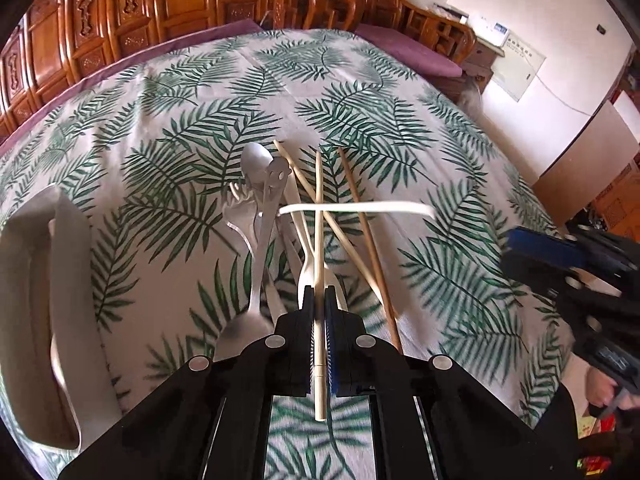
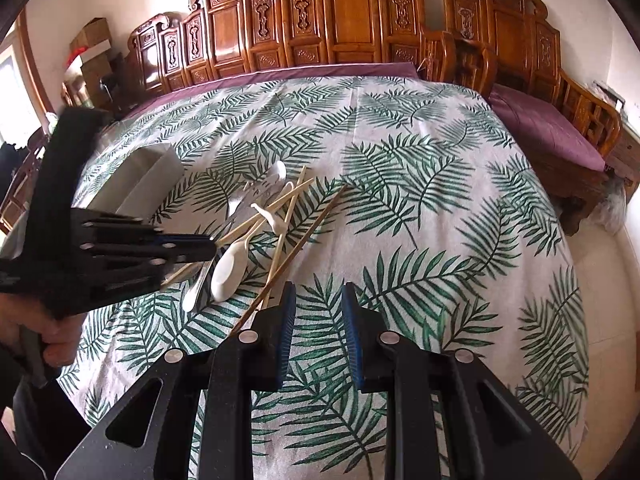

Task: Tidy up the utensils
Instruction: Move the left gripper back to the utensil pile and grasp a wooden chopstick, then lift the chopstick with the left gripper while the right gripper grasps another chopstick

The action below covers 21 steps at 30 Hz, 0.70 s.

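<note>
My left gripper point(image 1: 319, 294) is shut on a pale bamboo chopstick point(image 1: 319, 216), which runs straight up between the blue pads and sticks out behind them. It hangs over a jumbled pile on the leaf-print cloth: a metal spoon point(image 1: 256, 160), a metal fork point(image 1: 240, 204), a white plastic spoon point(image 1: 306, 268), a thin white plastic strip point(image 1: 360, 207) and a brown chopstick point(image 1: 364, 240). In the right wrist view the left gripper point(image 2: 210, 245) sits at the pile's near left edge. My right gripper point(image 2: 318, 300) stands open over bare cloth to the right of the pile point(image 2: 260, 220), with nothing between its fingers.
A white organizer tray point(image 1: 36, 280) lies left of the pile, and the same tray point(image 2: 148, 184) shows behind the left gripper. Carved wooden benches with purple cushions point(image 2: 548, 128) ring the far and right edges of the table. A hand point(image 2: 52, 344) holds the left gripper's handle.
</note>
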Each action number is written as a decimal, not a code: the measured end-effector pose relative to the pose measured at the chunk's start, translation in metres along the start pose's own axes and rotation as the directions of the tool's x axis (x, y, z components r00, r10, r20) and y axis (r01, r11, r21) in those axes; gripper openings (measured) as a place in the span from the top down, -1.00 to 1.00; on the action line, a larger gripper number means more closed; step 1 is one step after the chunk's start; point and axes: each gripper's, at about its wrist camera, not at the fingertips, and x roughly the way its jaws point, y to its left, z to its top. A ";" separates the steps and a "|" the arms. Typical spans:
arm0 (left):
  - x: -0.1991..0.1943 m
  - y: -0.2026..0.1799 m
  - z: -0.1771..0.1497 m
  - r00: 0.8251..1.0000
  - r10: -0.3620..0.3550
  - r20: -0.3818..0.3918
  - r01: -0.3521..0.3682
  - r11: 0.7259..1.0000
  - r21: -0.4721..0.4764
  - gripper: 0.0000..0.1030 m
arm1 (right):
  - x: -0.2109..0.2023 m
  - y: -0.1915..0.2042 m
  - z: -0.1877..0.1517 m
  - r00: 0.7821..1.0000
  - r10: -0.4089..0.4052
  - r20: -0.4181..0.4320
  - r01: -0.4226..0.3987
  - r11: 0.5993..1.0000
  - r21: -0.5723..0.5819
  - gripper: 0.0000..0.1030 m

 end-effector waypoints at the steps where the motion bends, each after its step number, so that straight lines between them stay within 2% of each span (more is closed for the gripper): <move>1: -0.006 0.000 -0.005 1.000 0.001 0.007 -0.001 1.000 -0.001 0.92 | 0.002 0.001 -0.001 1.000 0.001 -0.004 -0.001 1.000 0.006 0.50; 15: -0.064 0.011 -0.050 0.996 0.000 0.086 0.002 1.000 -0.030 0.92 | 0.048 0.034 -0.003 0.999 0.041 -0.032 -0.040 0.998 0.049 0.50; 21: -0.067 0.019 -0.059 0.996 0.001 0.090 0.003 0.999 -0.047 0.92 | 0.066 0.041 -0.002 0.999 0.005 -0.053 -0.003 0.999 0.035 0.50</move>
